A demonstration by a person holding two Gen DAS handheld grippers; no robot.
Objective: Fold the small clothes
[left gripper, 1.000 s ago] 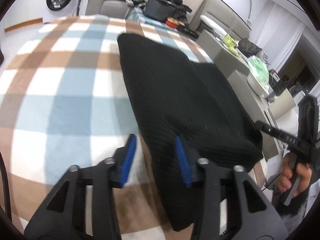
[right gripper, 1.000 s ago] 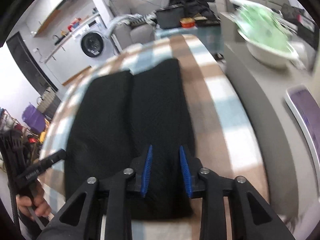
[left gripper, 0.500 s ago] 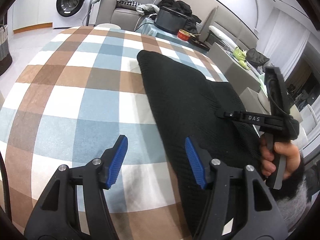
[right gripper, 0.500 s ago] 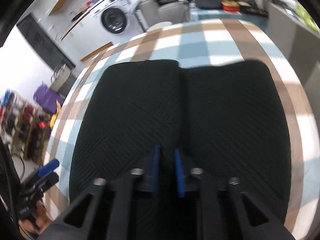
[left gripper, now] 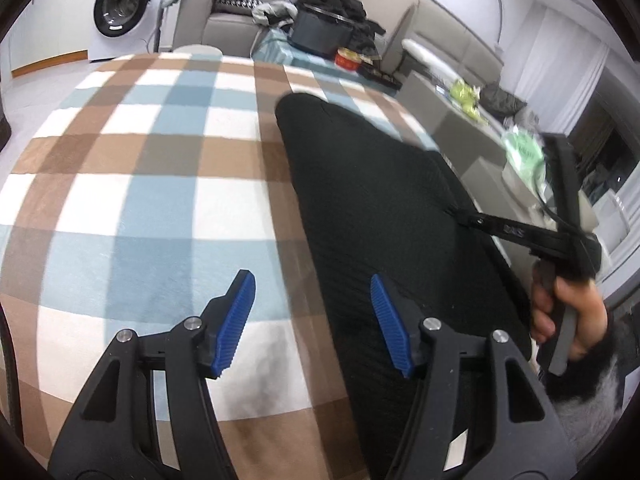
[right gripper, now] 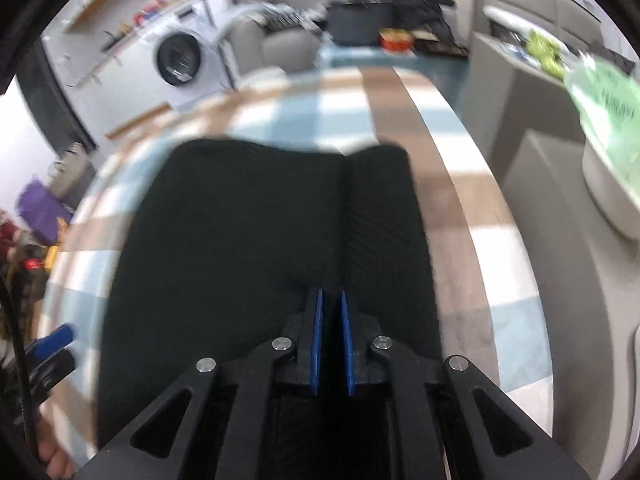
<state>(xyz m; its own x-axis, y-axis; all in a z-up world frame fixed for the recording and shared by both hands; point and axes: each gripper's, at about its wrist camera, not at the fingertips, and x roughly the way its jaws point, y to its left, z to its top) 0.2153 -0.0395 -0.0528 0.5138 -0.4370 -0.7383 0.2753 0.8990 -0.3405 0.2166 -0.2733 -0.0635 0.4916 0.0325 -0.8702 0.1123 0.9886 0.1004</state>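
Note:
A black ribbed garment lies folded on a table under a brown, blue and white checked blanket. A crease runs down the garment's middle. My left gripper hovers open over its left edge, one pad above the blanket and one above the cloth, holding nothing. My right gripper is shut at the near end of the crease, pinching a ridge of the black cloth. In the left wrist view the right gripper reaches in from the right, its tips at a pucker in the cloth, with a hand on its handle.
A grey cabinet stands along the table's right edge, bearing a white basin with a green bag. Behind the table are a washing machine, a sofa, a black bin and a red tin.
My left gripper opened wider and pulled back off the garment's edge. My right gripper moved onto the middle crease and closed there.

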